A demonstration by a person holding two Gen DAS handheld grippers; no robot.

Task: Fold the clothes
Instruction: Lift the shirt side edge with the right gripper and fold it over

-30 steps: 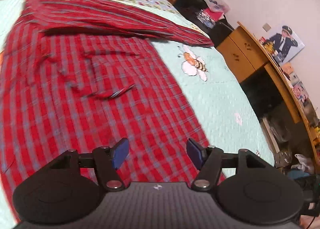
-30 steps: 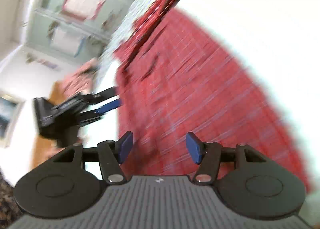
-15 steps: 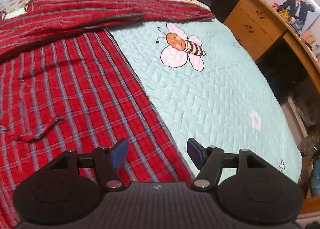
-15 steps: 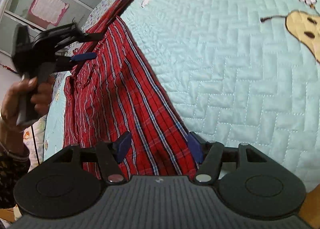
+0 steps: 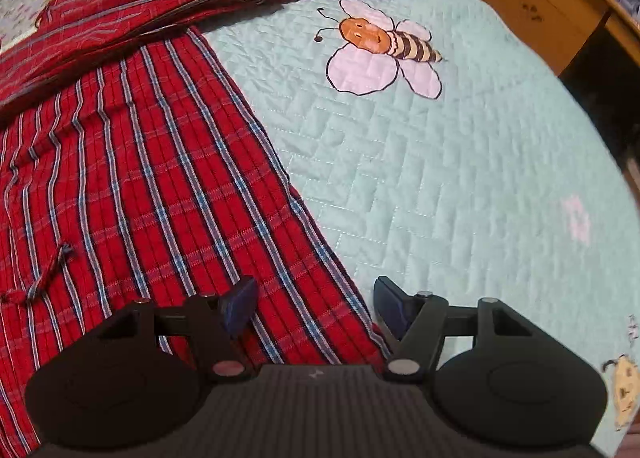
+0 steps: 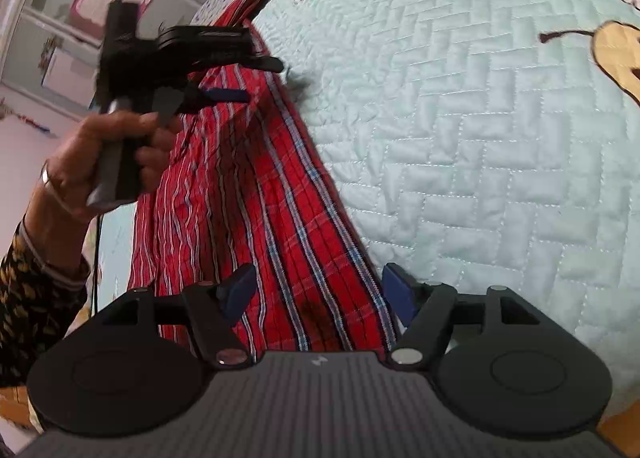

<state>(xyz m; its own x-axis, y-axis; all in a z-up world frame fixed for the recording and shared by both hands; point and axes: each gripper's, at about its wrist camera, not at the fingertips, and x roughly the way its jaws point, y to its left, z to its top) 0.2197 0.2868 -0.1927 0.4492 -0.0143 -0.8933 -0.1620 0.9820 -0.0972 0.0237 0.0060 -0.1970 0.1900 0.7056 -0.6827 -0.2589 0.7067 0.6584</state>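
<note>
Red plaid garment (image 5: pixel 168 194) flat on quilt (image 5: pixel 460 178), far end cut off, both tools (image 5: pixel 312 304) (image 6: pixel 316 292) gaping, right just widened, nothing gripped.

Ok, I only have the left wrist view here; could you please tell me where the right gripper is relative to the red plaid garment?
Observer: The right gripper is at the red plaid garment, over its edge beside the quilt. Its jaws have just been opening, and the cloth showing between them is not pinched.
Operator: Thanks. Can you see my left gripper from that side?
Observer: Yes. The left gripper hangs farther along the same edge with its jaws apart, held by a hand.
Operator: And what is behind it?
Observer: White shelves against the far wall.
</note>
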